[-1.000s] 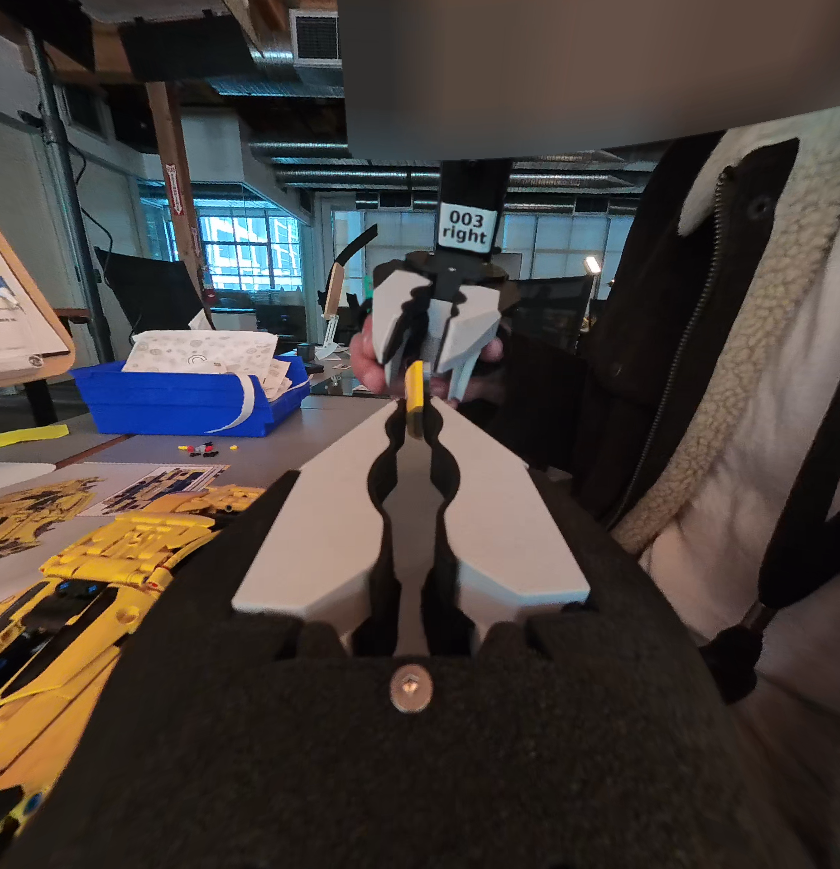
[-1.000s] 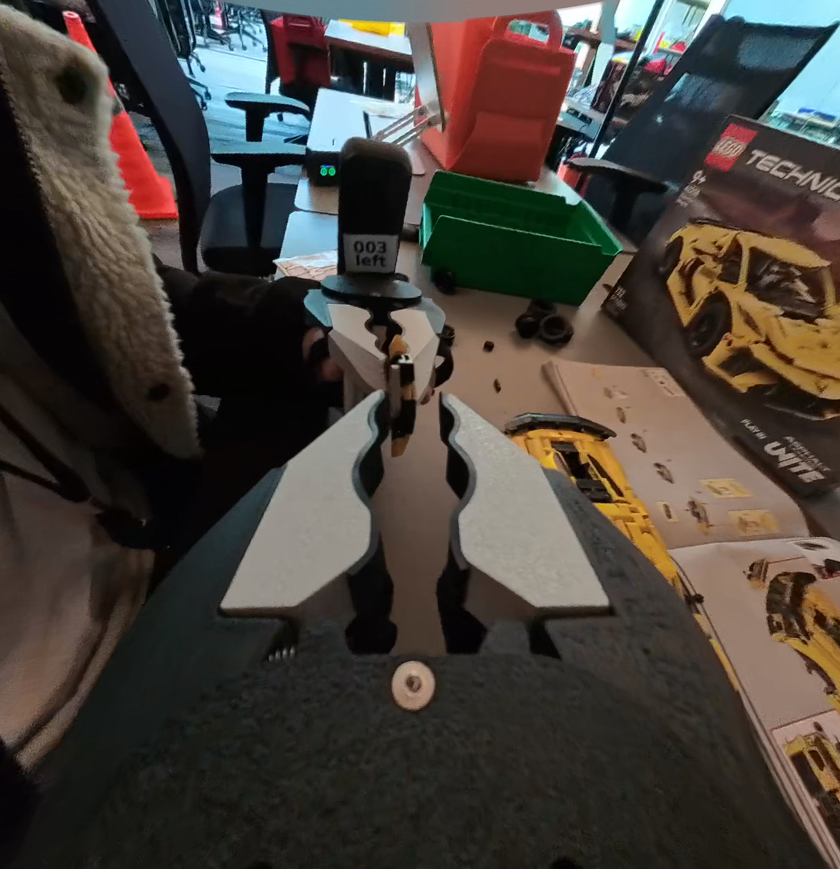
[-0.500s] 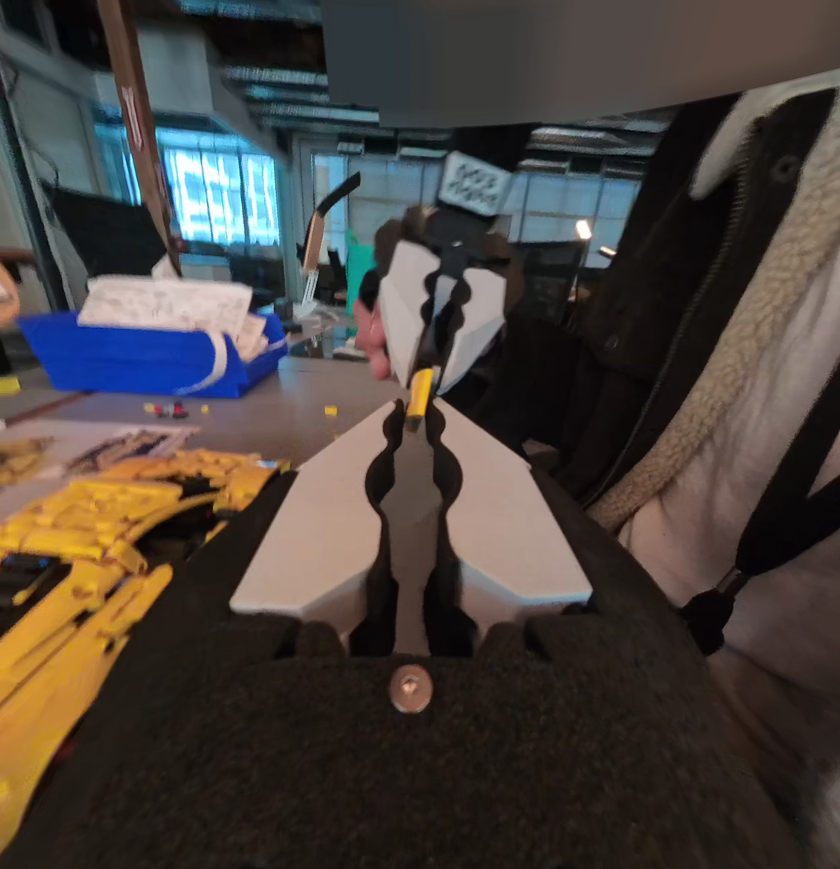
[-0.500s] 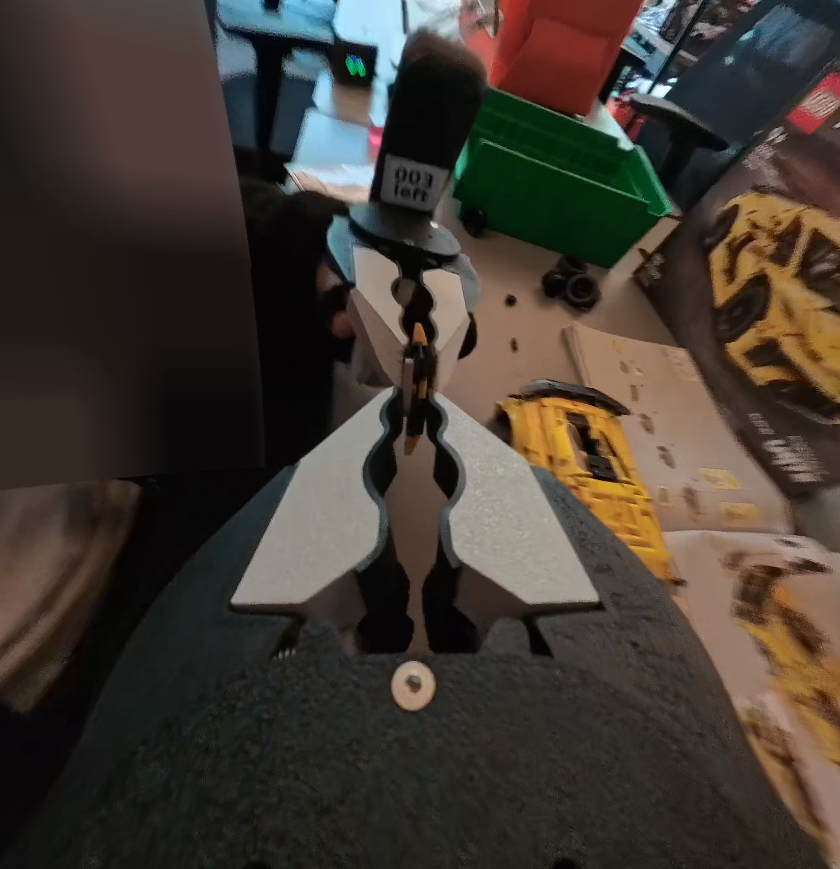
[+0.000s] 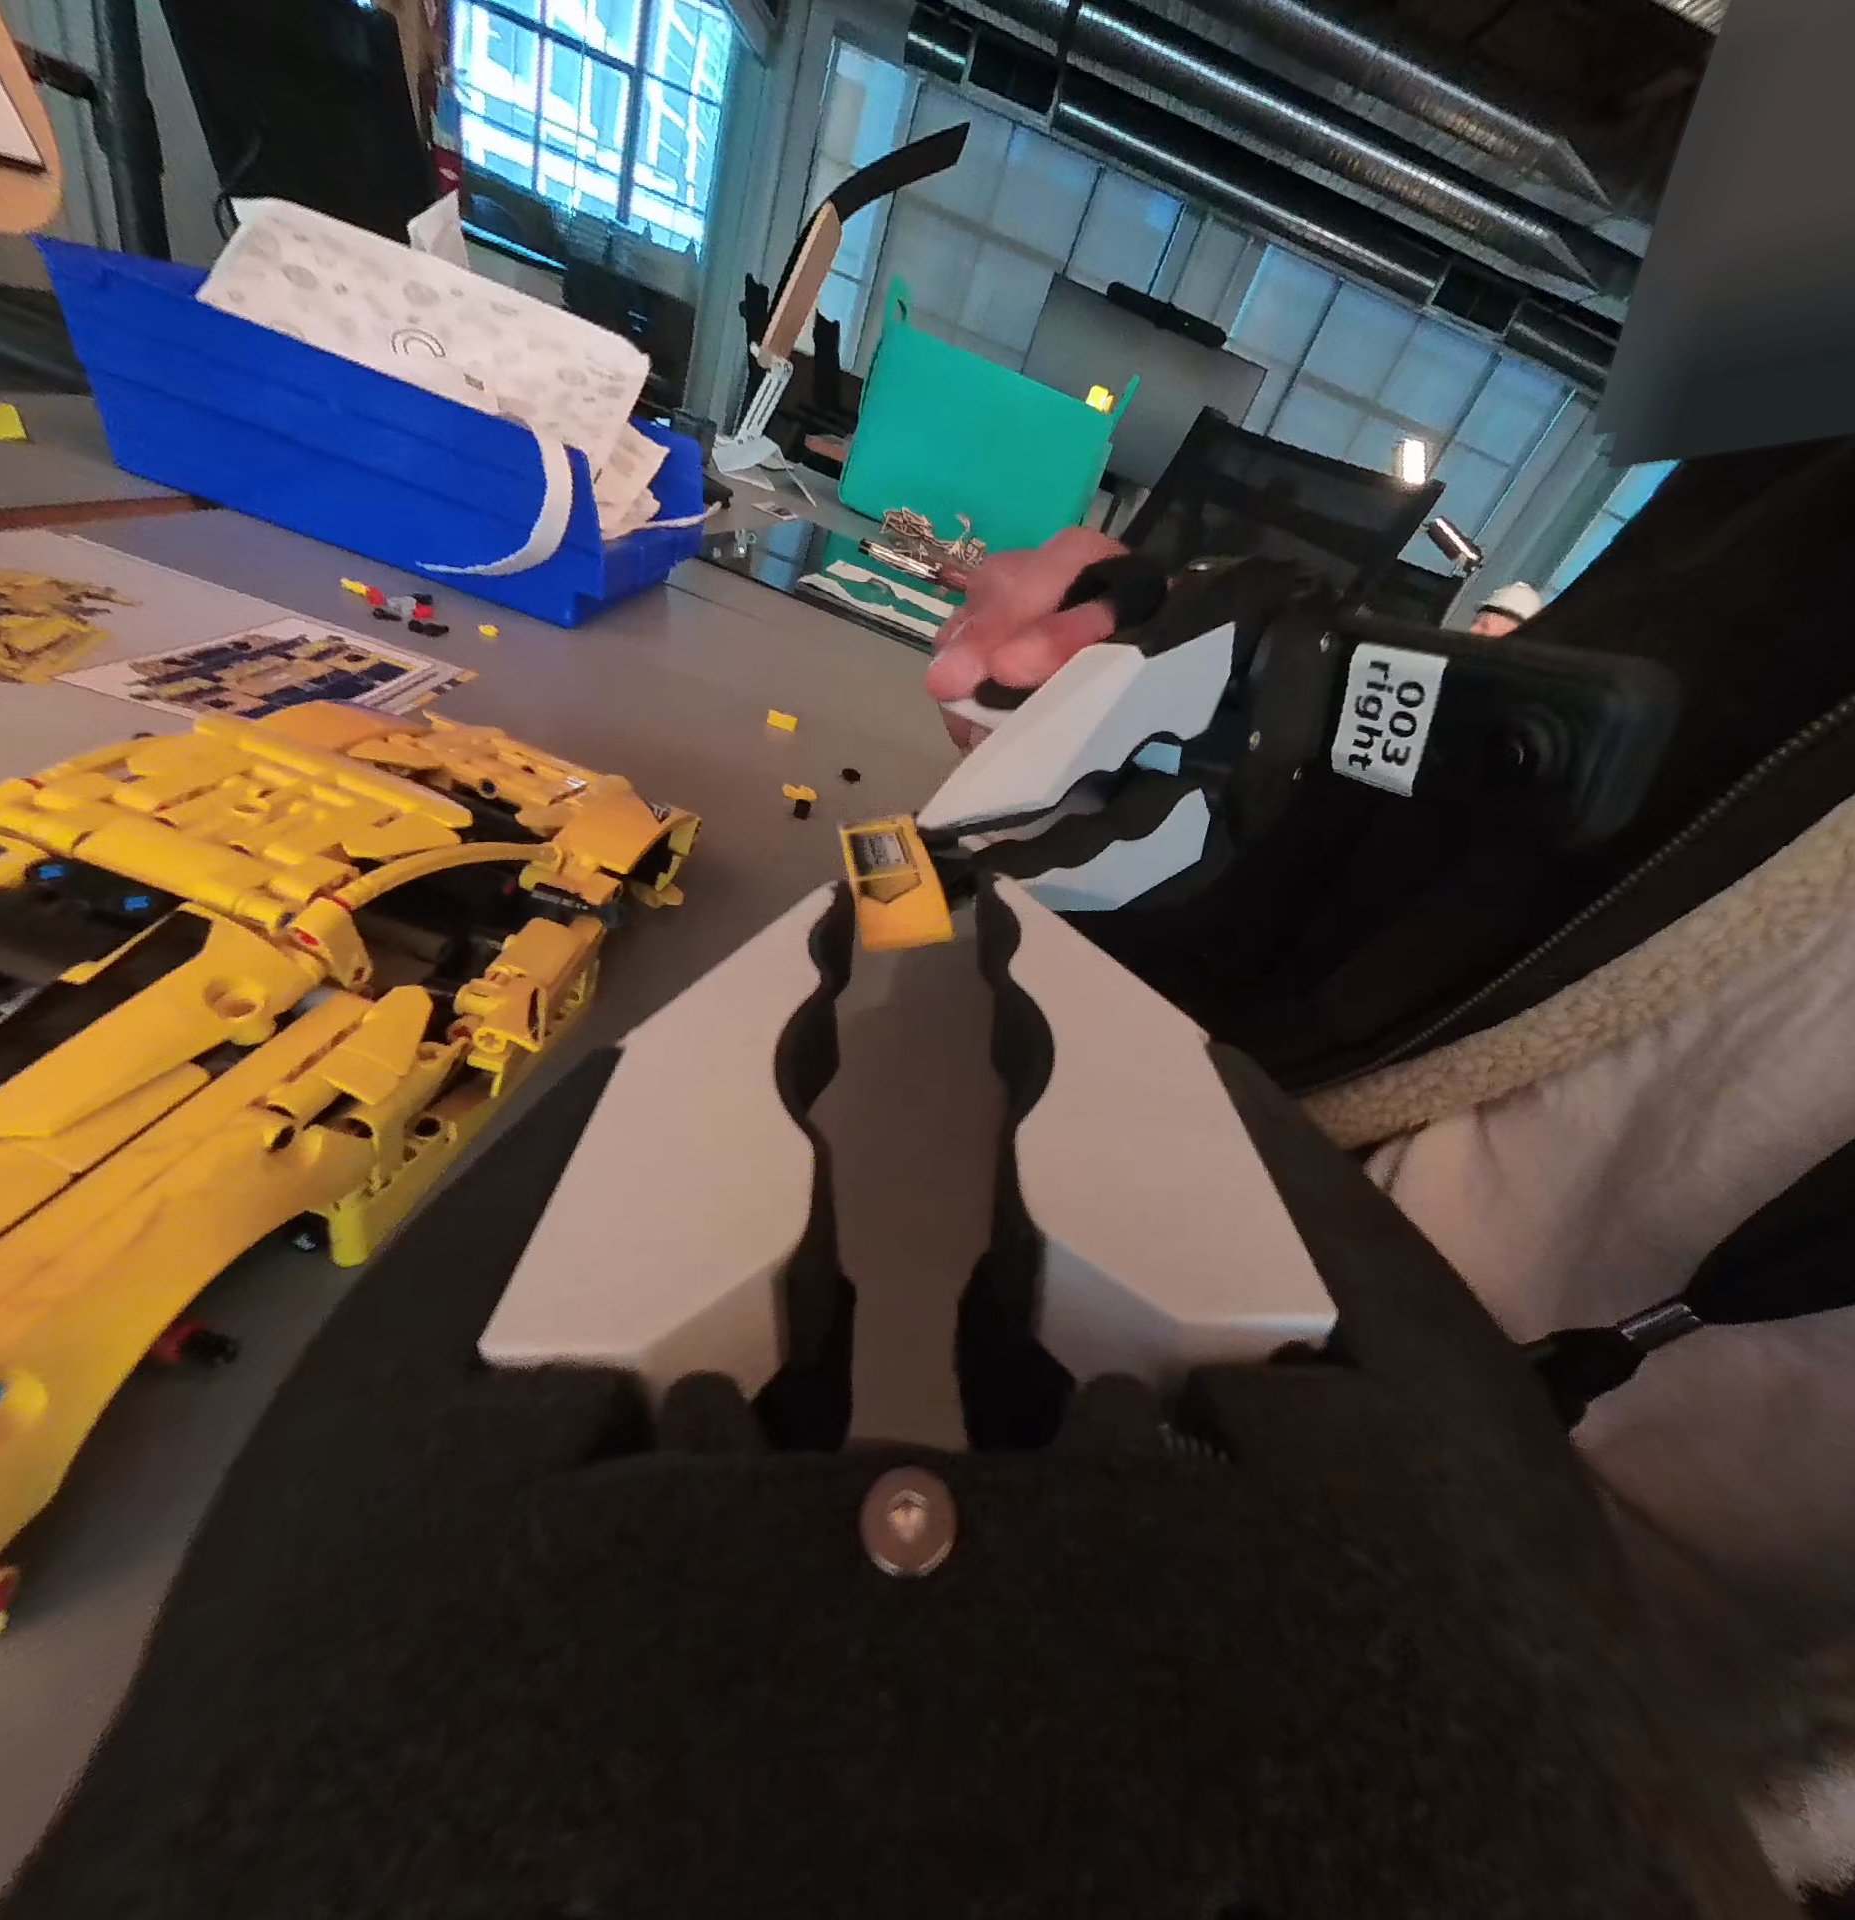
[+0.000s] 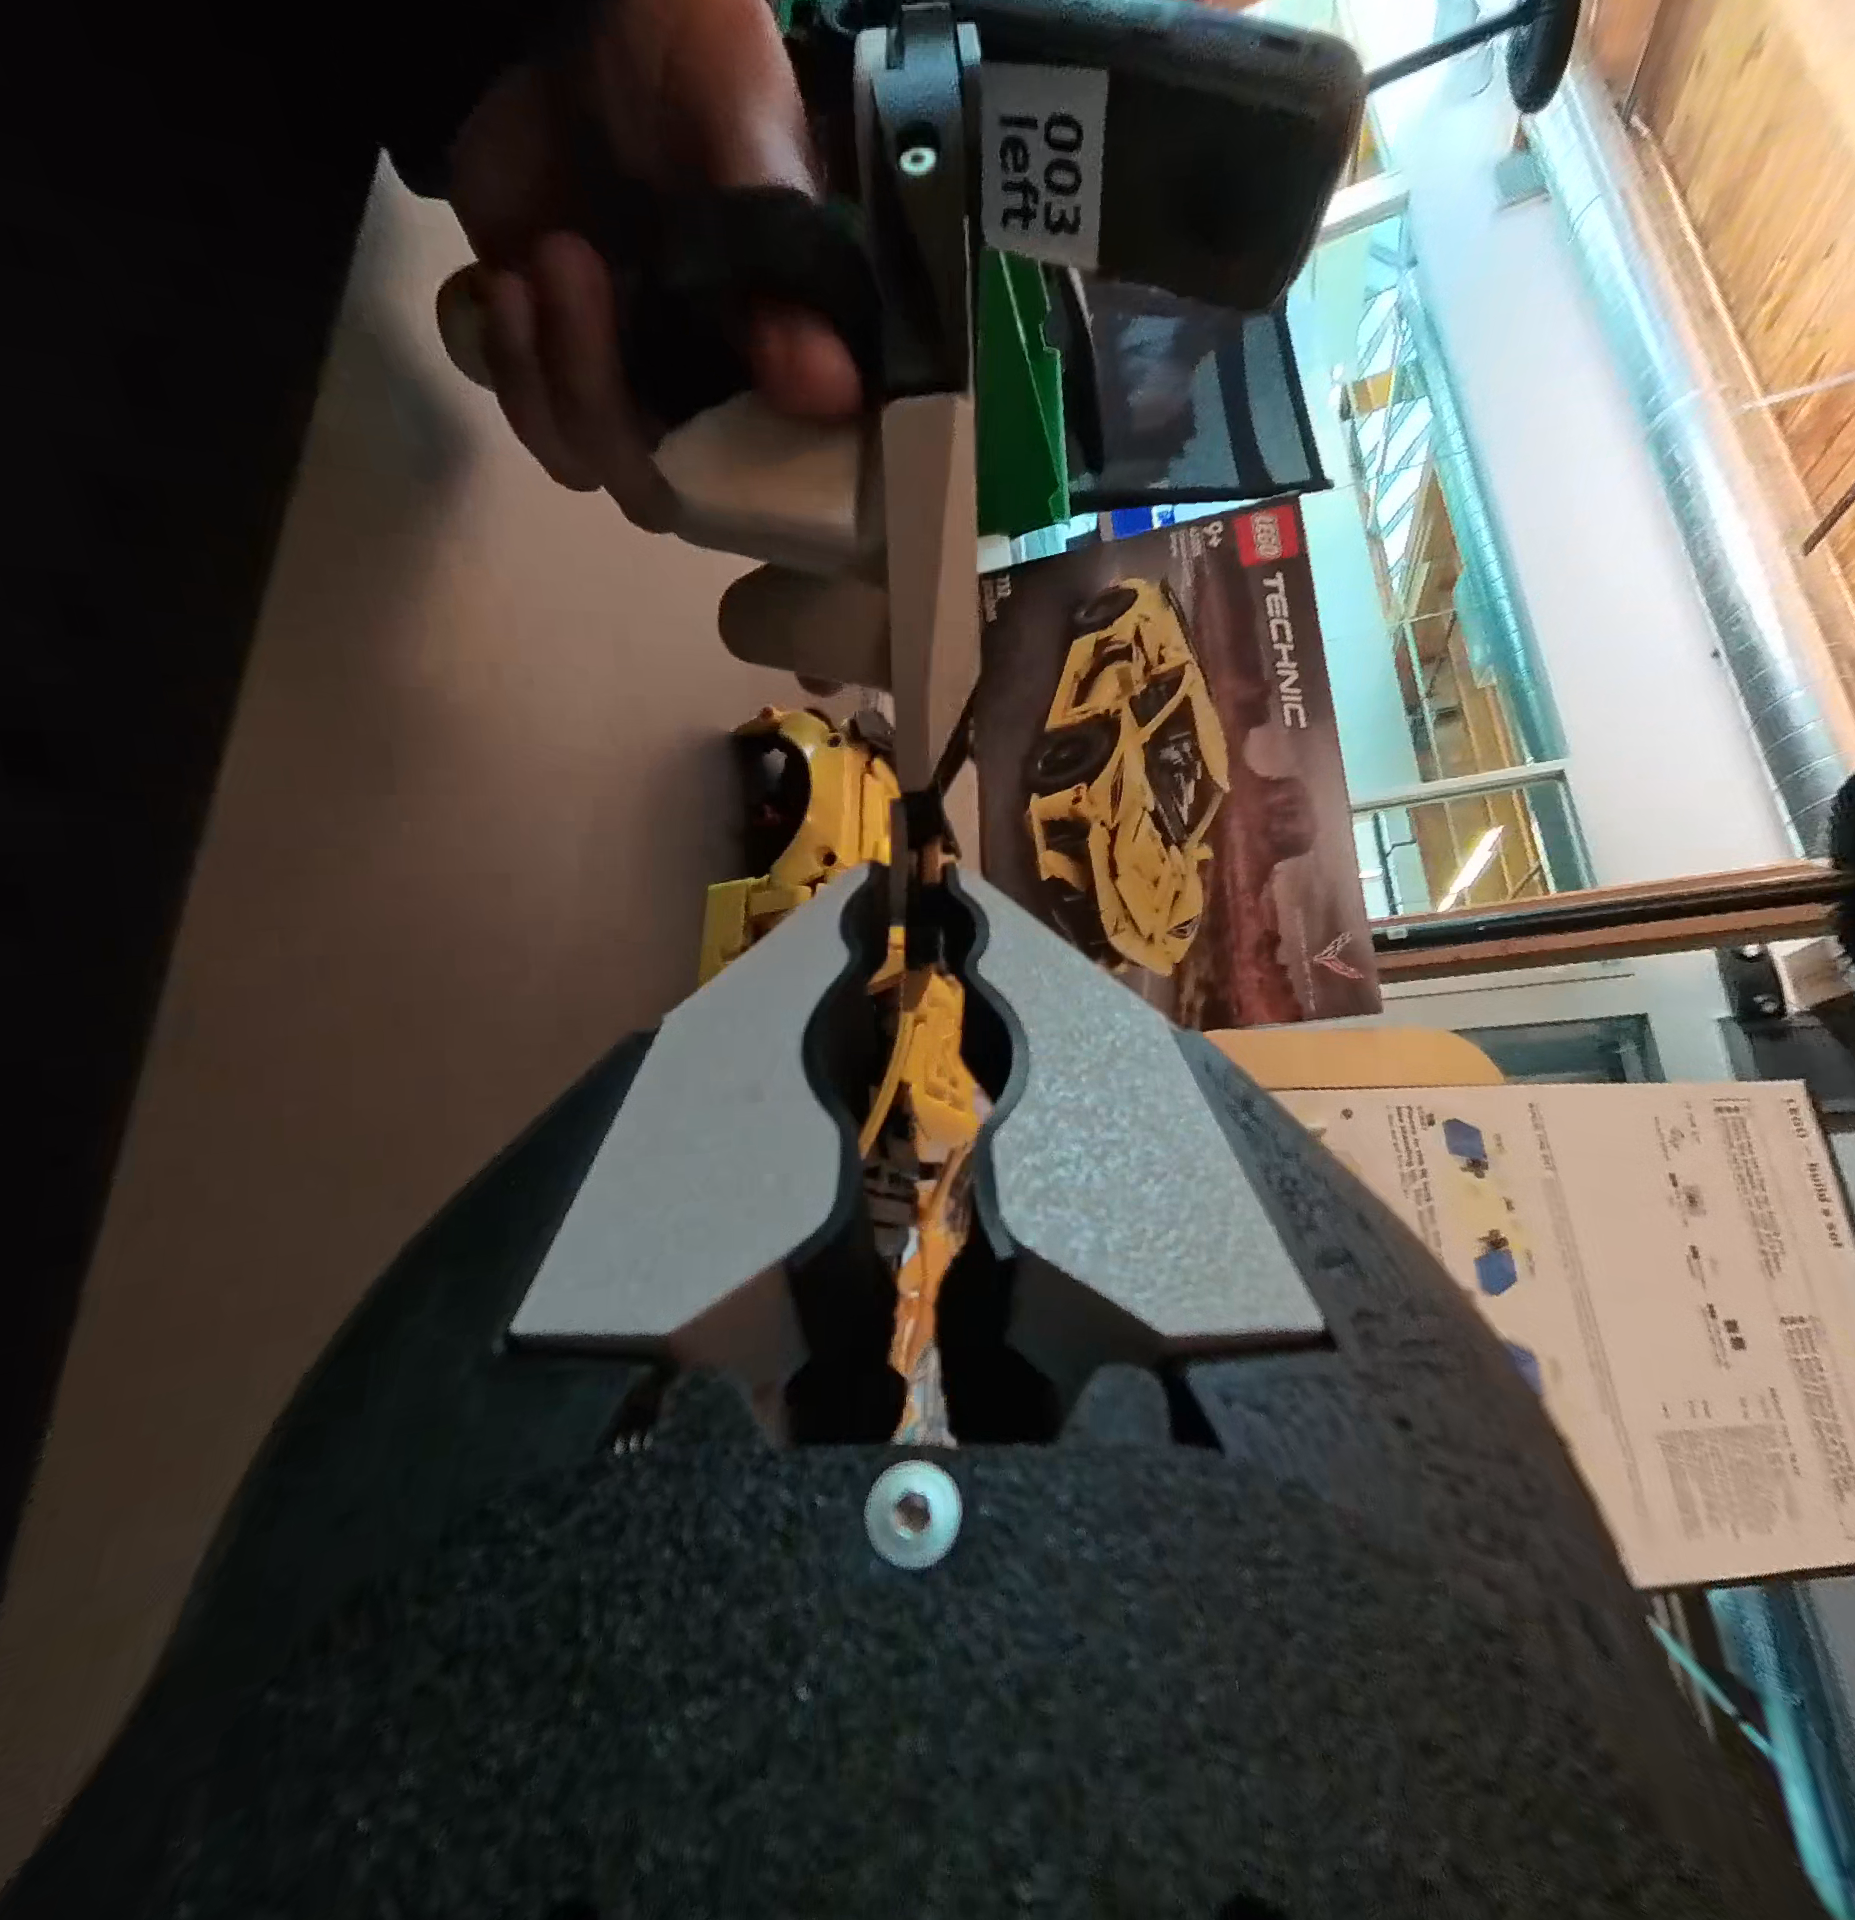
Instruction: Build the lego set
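Rolled sideways since before, right tool (image 5: 938, 831) clamps the yellow piece (image 5: 892, 883) between left tool's (image 5: 907, 914) parted fingers; only right view shows the box (image 6: 1162, 790).

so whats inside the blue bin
White printed paper sheets stick up out of the blue bin, and a white strip curls over its front wall. Whatever lies beneath the paper is hidden by the wall and sheets.

My right gripper (image 6: 915, 894) had its jaws pinched on a small yellow-and-black piece (image 6: 923, 914), which the left gripper (image 6: 928, 727) met from above. Behind lay the yellow car (image 6: 809, 821) and its box (image 6: 1193, 779) on the desk (image 6: 383, 831).
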{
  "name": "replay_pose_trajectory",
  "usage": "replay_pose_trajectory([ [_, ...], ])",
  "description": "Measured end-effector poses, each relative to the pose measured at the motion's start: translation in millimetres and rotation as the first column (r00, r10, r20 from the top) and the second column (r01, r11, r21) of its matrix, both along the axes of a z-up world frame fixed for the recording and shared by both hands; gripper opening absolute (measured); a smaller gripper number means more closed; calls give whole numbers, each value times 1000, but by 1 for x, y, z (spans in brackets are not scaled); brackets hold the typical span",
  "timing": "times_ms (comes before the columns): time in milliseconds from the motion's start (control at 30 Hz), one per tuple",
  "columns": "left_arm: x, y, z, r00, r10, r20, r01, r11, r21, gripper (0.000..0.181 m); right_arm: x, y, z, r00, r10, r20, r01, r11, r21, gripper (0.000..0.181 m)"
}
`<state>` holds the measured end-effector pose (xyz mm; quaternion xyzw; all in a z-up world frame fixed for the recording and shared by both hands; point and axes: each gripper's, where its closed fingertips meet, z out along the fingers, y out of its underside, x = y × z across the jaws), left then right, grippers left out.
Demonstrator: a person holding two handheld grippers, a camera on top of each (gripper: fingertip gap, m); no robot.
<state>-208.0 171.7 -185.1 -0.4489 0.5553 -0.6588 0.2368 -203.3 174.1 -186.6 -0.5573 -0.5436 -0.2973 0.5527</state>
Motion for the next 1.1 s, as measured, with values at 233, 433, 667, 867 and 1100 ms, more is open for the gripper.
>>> replay_pose_trajectory([
  [233, -1, -3, -2, 1000, -16, -12, 16, 1000, 18, 20, 2, -3, -3, 998, 15, -67, -17, 999, -28, 9],
  [433, 0, -4, -7, 1000, -7, -26, 8, 998, 61, 18, 3, -5, -5, 998, 10, -68, -13, 999, -34, 9],
  [667, 4, 19, -9, 989, 149, 17, -149, 959, 242, 17, 19, -1, 15, 848, -103, -521, 31, 989, -145, 28],
  [867, 1, 69, 4, 906, 397, 148, -422, 817, 393, 17, 120, 51, 1, 369, -508, -779, 138, 858, -494, 52],
  [1100, 5, 76, -7, 904, 419, 84, -421, 838, 347, 18, 168, 51, -25, 181, -562, -807, 183, 826, -534, 44],
])
